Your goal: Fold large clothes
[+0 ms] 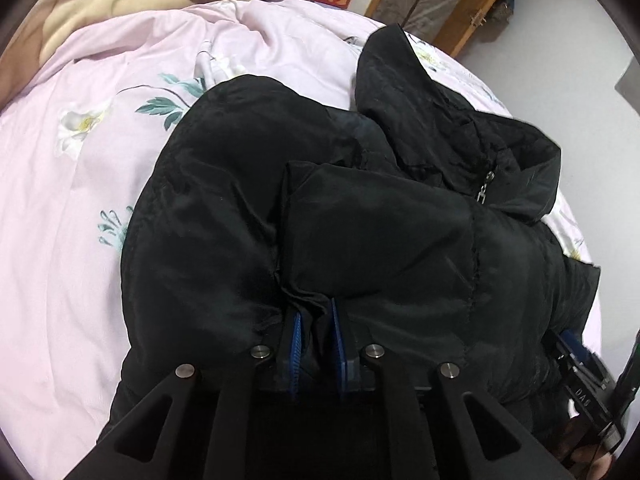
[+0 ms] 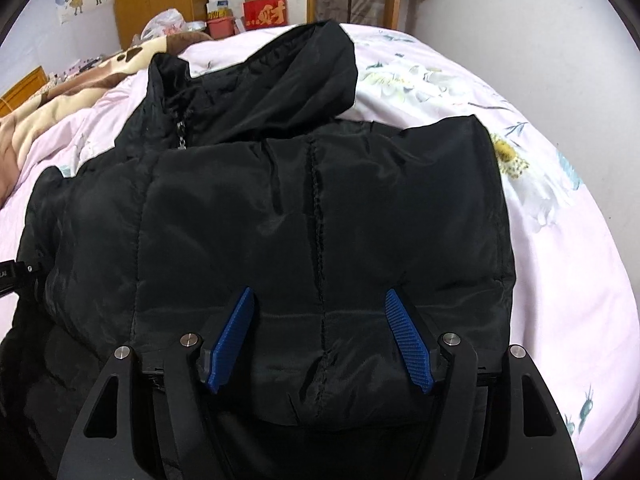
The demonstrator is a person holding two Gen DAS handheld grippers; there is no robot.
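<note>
The black jacket [image 2: 312, 216] lies folded on the pink bedsheet [image 1: 80, 184]. The left gripper [image 1: 316, 332] has its jaws pinching a fold of the jacket; the right gripper [image 2: 320, 336] hovers over the jacket, jaws spread.

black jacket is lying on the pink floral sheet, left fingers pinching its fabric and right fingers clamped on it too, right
Not quite. The right gripper is open over the black jacket, as the right wrist view shows. The left gripper does pinch the fabric, and the jacket does lie on the pink floral sheet.
</note>
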